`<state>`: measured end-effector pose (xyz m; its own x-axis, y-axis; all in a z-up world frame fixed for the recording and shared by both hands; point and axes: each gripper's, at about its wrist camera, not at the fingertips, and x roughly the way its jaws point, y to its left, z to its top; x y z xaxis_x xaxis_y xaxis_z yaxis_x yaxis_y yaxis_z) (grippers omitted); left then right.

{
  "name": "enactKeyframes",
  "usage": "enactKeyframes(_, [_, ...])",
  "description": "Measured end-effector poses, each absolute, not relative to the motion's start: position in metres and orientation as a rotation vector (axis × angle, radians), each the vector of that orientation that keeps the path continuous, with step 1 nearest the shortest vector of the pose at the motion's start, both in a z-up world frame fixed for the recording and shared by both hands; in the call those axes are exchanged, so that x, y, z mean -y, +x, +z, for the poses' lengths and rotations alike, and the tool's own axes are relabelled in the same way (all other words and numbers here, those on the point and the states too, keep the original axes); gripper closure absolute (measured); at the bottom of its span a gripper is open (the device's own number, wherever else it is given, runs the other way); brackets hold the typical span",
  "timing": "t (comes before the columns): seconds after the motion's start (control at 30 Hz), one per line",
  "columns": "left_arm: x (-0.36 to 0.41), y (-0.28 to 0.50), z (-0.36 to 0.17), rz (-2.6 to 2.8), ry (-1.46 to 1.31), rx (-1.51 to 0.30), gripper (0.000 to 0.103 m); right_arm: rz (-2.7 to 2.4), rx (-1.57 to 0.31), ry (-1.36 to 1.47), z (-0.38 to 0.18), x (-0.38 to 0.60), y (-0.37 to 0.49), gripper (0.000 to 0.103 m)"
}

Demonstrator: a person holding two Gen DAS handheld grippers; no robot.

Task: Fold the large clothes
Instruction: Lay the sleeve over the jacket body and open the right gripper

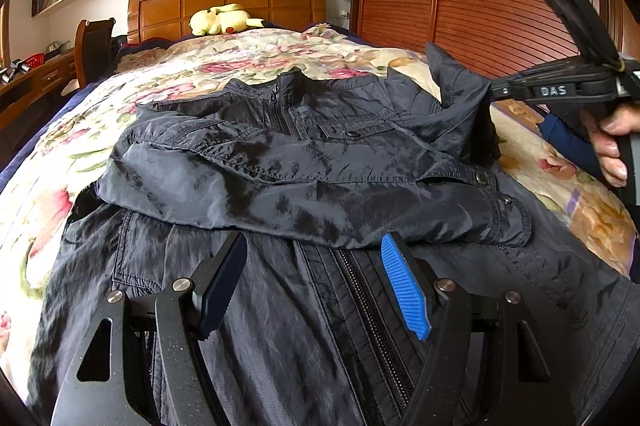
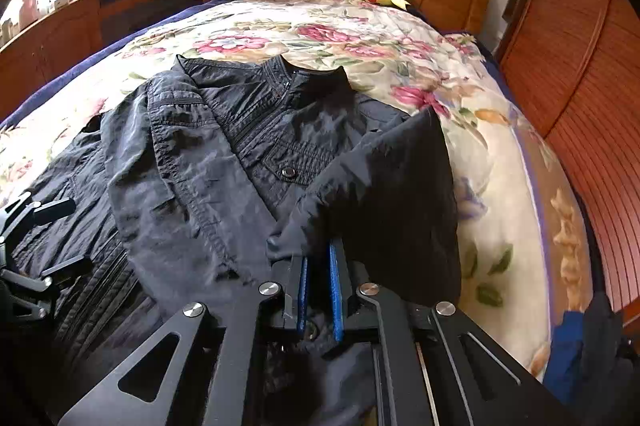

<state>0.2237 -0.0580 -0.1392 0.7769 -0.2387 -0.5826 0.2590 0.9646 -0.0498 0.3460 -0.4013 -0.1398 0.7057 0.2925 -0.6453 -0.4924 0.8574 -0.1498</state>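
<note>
A: Why is the right tool [image 2: 318, 290] nearly closed?
B: It pinches the sleeve [image 2: 384, 194] of the dark navy nylon zip jacket [image 2: 208, 162], lifted to fold inward, I judge.
A: And the left tool [image 1: 316, 282]?
B: Spread wide, empty, above the zipper. The jacket lies near the foot edge of the floral-quilted bed [image 2: 360, 34].
</note>
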Motion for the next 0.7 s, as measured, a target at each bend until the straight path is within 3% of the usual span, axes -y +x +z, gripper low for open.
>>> enactKeyframes(0.17, [0.058,0.224,-0.139,-0.268,0.035,-0.627,0.032,0.389,-0.622,-0.304,-0.123,0.413,0.342,0.085])
enactKeyframes(0.23, [0.058,0.224,-0.139,-0.268,0.035,-0.628,0.032,0.349,-0.622,-0.296,-0.123,0.423,0.347,0.068])
enactKeyframes(0.33, [0.058,0.224,-0.14,-0.268,0.035,-0.627,0.032,0.291,-0.646,-0.26,-0.132,0.439,0.364,0.054])
enactKeyframes(0.7, [0.058,0.224,-0.139,-0.268,0.035,-0.629,0.032,0.182,-0.828,-0.098,-0.198,0.474,0.431,0.052])
